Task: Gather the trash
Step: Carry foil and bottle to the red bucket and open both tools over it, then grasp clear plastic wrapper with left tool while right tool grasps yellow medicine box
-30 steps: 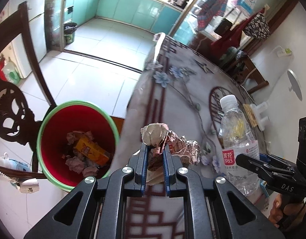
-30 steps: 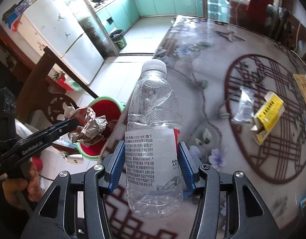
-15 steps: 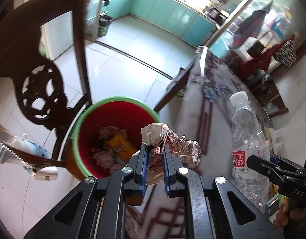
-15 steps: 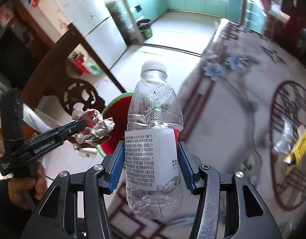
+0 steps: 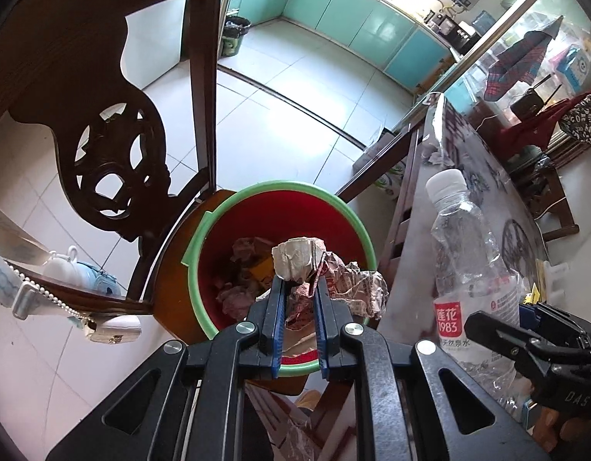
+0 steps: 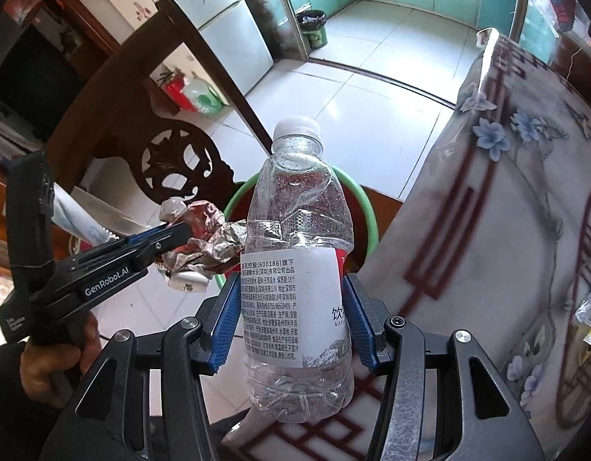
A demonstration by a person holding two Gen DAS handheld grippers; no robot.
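Crumpled wrapper (image 5: 326, 276) pinched by left gripper (image 5: 299, 299), now carried over red bin (image 5: 280, 207) at 12 o'clock, table (image 6: 507, 192) shifted to 3 o'clock, water bottle (image 6: 297, 269) kept clamped by right gripper (image 6: 295, 322).

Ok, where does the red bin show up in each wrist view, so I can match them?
Left wrist: bin sits center, just beyond the left tool holding the wrapper.
Right wrist: only the bin's green rim peeks out mid-frame, behind the bottle.
Shared landmark: the carved chair, left of the bin in both.
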